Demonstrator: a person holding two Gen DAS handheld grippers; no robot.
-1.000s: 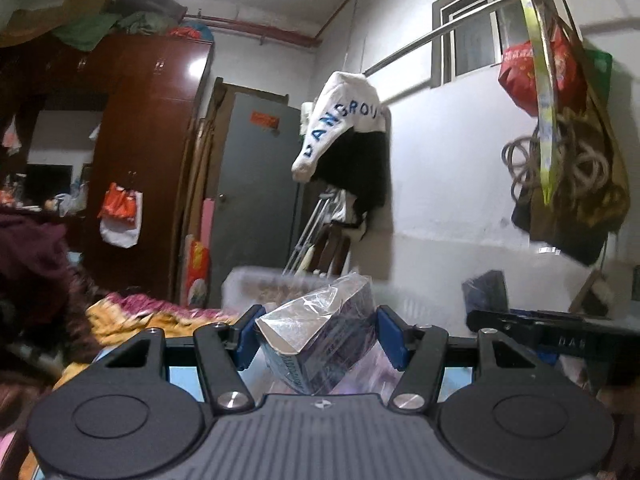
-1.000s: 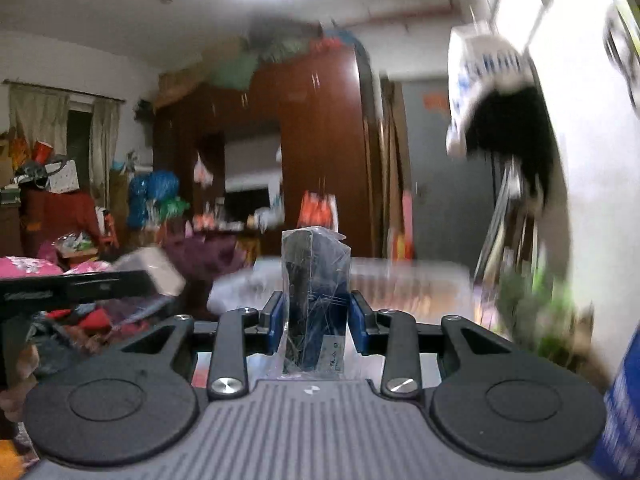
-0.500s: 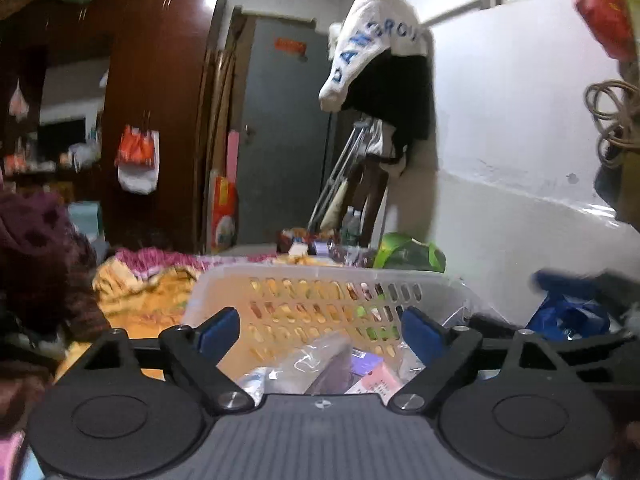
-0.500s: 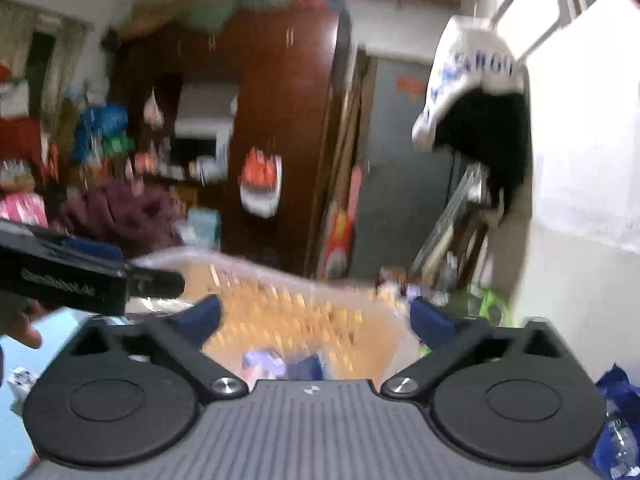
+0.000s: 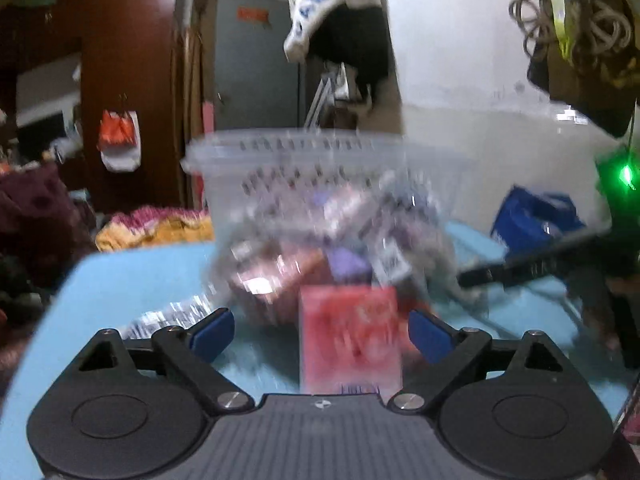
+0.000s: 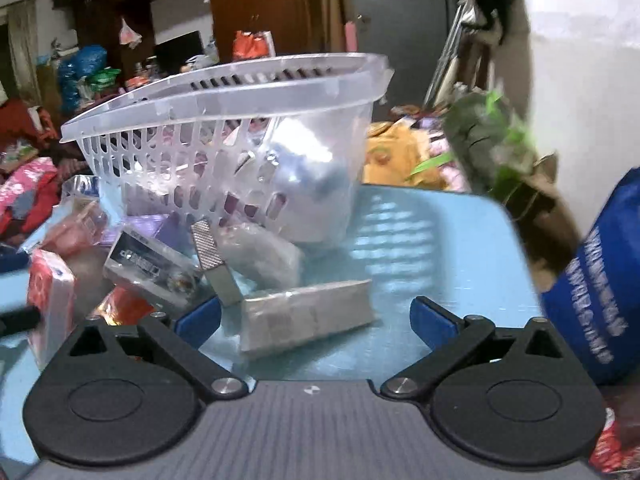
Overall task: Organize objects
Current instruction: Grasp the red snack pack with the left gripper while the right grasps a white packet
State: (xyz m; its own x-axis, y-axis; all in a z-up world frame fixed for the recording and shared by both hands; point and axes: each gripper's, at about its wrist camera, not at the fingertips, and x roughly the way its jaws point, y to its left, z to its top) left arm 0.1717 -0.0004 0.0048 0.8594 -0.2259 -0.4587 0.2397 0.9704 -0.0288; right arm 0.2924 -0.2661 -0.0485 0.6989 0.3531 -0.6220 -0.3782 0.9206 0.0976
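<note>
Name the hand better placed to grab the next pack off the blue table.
Right, probably: the right tongs stand open, straddling the silver pack. The left tongs are open around the red pack, but that view is blurred.

A cluttered room — dark red wardrobe (image 5: 120,80), grey door (image 5: 256,72), white wall (image 5: 460,40).

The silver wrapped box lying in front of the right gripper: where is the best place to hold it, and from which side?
The silver wrapped box lies flat on the blue table, long side across the view. Probably come down from above with the open right gripper, turned so its jaws close on the two long edges near the middle.
</note>
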